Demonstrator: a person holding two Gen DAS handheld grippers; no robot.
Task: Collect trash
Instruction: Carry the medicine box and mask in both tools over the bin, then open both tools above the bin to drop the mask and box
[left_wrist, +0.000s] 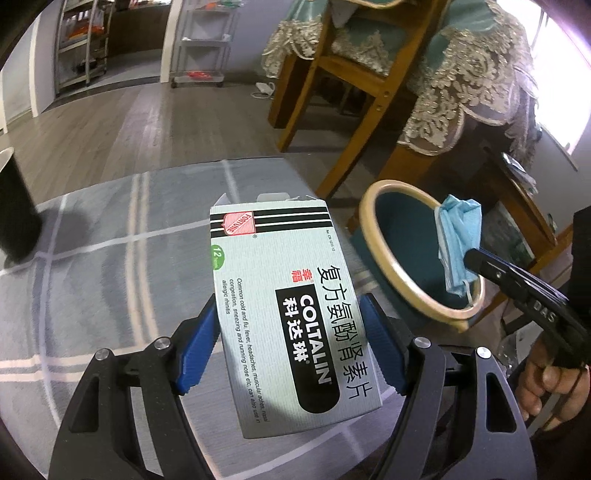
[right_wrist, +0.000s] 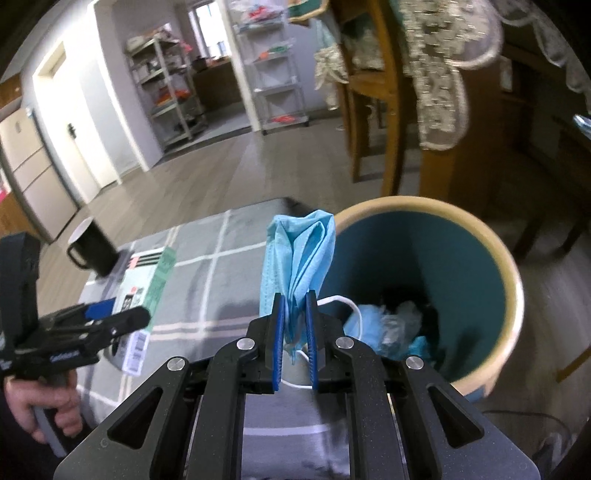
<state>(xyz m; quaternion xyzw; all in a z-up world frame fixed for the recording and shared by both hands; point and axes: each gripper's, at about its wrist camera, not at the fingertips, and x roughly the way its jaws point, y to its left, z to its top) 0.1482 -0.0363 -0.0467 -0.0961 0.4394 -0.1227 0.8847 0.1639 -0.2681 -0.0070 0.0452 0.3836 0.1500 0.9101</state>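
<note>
Right tongs (right_wrist: 295, 325) grip the blue face mask (right_wrist: 295, 254) at the waste bin (right_wrist: 513, 295) rim; left tongs (left_wrist: 288, 343) clamp the Coltalin box (left_wrist: 284, 314) over the counter (left_wrist: 92, 236). We judge disposal underway; release over the bin next.

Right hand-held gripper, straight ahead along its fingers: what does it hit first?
Likely the bin's inner wall or the trash in it; the clamped face mask leads the right hand-held gripper. Depth unclear.

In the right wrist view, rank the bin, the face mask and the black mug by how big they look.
1. Bin, clearly largest.
2. Face mask, held close to the camera in the right gripper, so it looks bigger than it really is.
3. Black mug, farthest away.
</note>
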